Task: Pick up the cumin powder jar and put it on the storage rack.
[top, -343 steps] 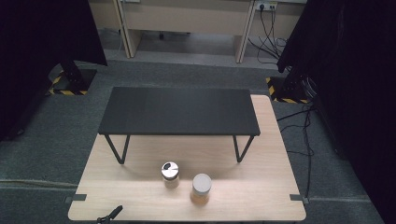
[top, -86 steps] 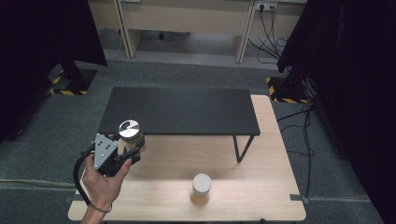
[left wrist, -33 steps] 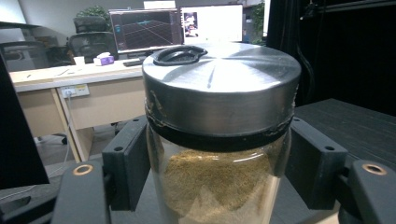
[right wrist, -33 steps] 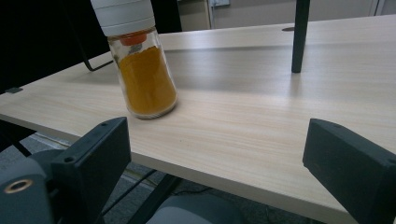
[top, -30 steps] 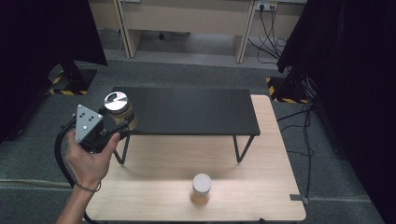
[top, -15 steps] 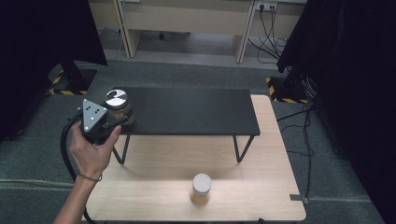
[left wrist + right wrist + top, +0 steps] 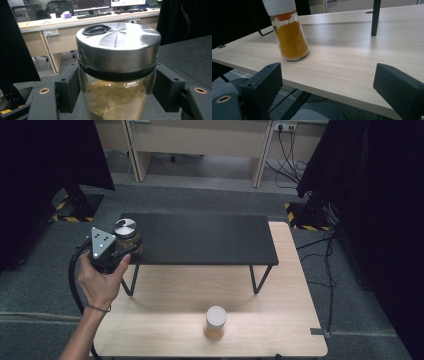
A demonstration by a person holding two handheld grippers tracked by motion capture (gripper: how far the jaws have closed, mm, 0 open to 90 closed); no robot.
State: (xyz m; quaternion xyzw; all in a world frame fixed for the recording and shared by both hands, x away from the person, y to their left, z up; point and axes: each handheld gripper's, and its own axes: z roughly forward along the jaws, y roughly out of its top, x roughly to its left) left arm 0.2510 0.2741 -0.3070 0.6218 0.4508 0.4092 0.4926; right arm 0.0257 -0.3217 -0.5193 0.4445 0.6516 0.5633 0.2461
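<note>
Steel-lidded spice jar (image 7: 117,75): upright, clamped between the left gripper (image 7: 117,251) jaws at the black shelf's (image 7: 200,240) left end; whether it touches the shelf cannot be told. The left gripper view shows brown granules inside.

Right gripper (image 7: 324,92): jaws spread, empty, facing the white-capped jar (image 7: 287,30) on the tabletop (image 7: 352,57).

1. The high view looks forward and down from above the person's side onto the wooden table (image 7: 280,285) and the black shelf (image 7: 200,240).
2. The left gripper view sits very close behind the metal-lidded jar (image 7: 117,67), also seen from above (image 7: 126,232).
3. The right gripper view looks low across the table edge (image 7: 352,67), near the white-capped jar (image 7: 288,32), shared with the high view (image 7: 216,321).
</note>
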